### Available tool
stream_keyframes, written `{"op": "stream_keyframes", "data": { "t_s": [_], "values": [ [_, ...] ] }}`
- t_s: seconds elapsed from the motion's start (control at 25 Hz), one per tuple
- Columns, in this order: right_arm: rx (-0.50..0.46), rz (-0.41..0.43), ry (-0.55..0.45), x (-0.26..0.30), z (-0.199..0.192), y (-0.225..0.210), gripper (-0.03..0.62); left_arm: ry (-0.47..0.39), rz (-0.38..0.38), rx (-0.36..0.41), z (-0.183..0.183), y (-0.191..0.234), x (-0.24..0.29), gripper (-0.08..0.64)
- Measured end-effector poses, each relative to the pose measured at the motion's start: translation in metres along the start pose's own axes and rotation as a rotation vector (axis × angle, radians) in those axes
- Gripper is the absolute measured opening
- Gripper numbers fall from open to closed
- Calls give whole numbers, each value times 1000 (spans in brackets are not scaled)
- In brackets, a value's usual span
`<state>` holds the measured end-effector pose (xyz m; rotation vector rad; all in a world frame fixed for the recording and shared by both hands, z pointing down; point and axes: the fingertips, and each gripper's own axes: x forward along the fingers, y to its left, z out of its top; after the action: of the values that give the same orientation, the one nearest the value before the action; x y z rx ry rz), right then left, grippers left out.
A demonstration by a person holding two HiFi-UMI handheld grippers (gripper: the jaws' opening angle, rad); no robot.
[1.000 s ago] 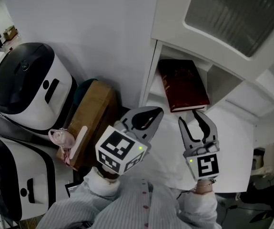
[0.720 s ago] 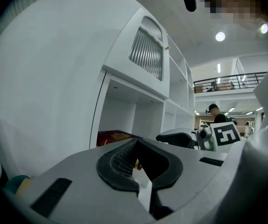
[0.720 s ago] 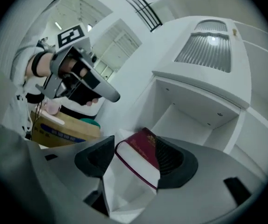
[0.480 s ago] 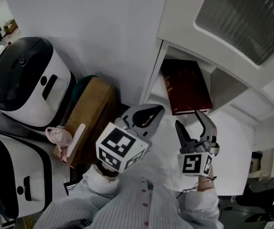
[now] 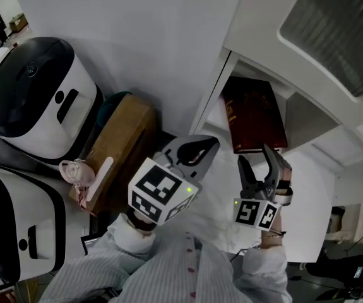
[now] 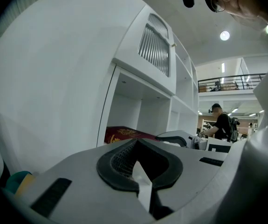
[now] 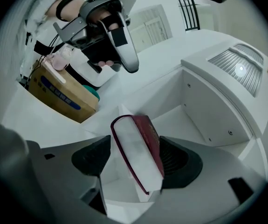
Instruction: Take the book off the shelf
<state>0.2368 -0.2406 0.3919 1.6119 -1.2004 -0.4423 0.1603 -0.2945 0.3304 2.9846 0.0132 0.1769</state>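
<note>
A dark red hardback book [image 5: 254,115] lies flat in the low compartment of a white shelf unit [image 5: 214,106], its near end sticking out toward me. My right gripper [image 5: 255,160] is at that near end. In the right gripper view the book [image 7: 138,157] sits between the jaws, which are opening; the left pad [image 7: 92,155] stands clear of the pages and the right pad is close to the cover. My left gripper [image 5: 203,145] hangs left of the shelf opening, shut with nothing in it. The left gripper view shows the book [image 6: 124,135] beyond its jaws.
A brown cardboard box [image 5: 118,144] with a pink object [image 5: 74,169] on it stands against the wall on the left. Two white and black rounded machines [image 5: 36,100] are further left. A louvred cabinet door [image 5: 333,24] is above the compartment. A person [image 6: 223,125] stands far off.
The right gripper has moved up to the book's near end and its jaws have spread wider. The left gripper has stayed about where it was.
</note>
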Motion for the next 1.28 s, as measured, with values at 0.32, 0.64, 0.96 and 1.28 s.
{"op": "stream_keyframes", "data": {
  "t_s": [0.32, 0.64, 0.96, 1.28],
  "values": [
    [-76, -20, 44, 17, -10, 3, 276, 11, 5, -19, -8, 10, 2, 11],
    [-156, -32, 59, 36, -11, 3, 275, 18, 17, -39, -15, 20, 0, 11],
    [-260, -24, 42, 51, 1, 6, 275, 26, 18, -48, -19, 24, 0, 11],
    [-281, -37, 52, 55, 1, 4, 275, 27, 20, -51, -19, 28, 0, 11]
  ]
}}
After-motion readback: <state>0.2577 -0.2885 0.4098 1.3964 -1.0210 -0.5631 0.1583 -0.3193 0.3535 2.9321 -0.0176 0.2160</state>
